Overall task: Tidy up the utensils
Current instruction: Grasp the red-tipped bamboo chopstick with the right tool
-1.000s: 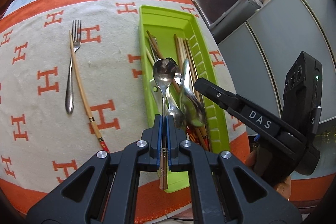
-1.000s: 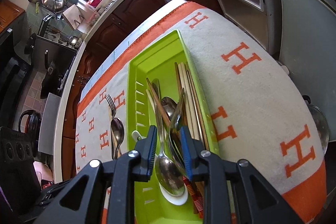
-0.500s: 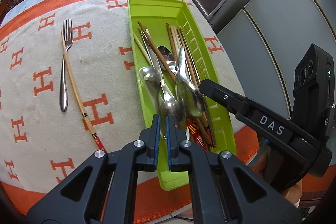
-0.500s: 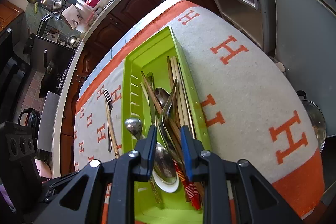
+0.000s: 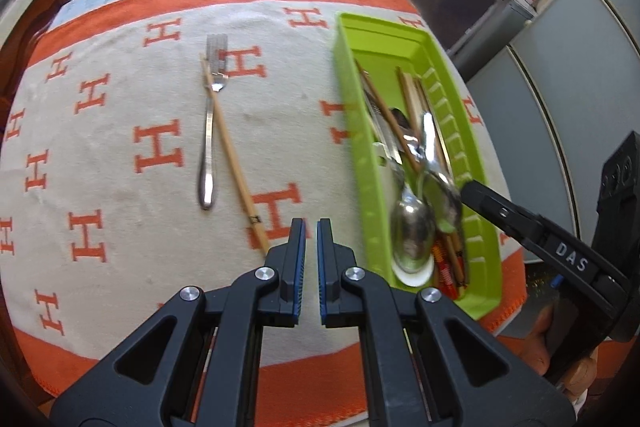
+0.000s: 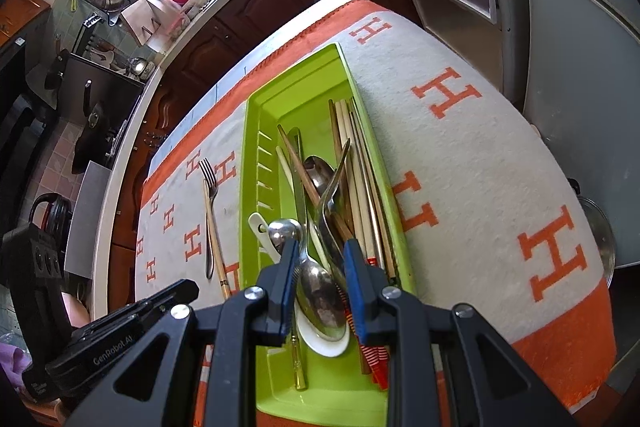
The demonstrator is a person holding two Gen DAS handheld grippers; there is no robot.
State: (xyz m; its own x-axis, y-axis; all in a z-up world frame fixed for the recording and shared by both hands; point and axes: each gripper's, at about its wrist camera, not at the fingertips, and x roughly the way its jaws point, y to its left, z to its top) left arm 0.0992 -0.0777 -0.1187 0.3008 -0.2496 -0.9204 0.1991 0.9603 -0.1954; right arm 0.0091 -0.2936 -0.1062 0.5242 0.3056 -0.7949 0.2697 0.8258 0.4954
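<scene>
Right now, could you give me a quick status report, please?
Left gripper shut, empty, above cloth. Right gripper open over green tray. Fork and chopstick not yet in tray. Nothing in the way.

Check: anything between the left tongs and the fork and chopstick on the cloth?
Nothing visible. The left tongs are empty, over bare cloth. The chopstick runs up to them; the fork lies across it, just beyond. The green tray sits off to the side.

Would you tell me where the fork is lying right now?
In the left wrist view the fork lies on the cloth, left of the green tray, with a single chopstick crossing it.
</scene>
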